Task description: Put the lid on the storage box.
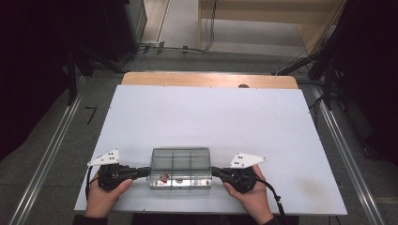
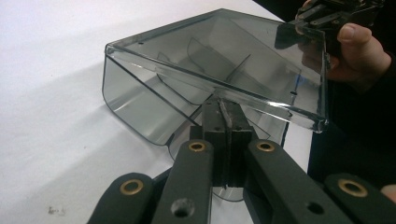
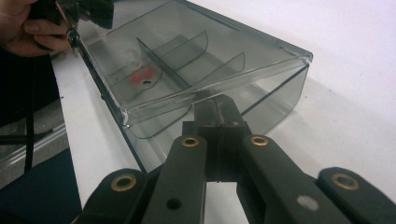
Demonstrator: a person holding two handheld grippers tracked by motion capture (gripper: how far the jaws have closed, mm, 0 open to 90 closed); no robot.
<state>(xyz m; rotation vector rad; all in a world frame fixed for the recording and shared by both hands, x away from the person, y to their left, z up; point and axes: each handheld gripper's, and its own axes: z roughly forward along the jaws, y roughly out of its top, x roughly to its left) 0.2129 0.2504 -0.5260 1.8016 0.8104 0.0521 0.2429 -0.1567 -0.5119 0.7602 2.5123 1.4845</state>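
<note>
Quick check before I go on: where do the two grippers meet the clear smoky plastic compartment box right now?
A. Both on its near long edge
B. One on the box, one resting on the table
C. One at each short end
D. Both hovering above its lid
C: in the high view the left gripper and the right gripper meet opposite short ends of the clear smoky plastic compartment box, jaws closed at its side walls.

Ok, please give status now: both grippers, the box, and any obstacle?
Left gripper and right gripper shut against ends of clear smoky plastic divided box. Box on white table. No obstacle near.
</note>
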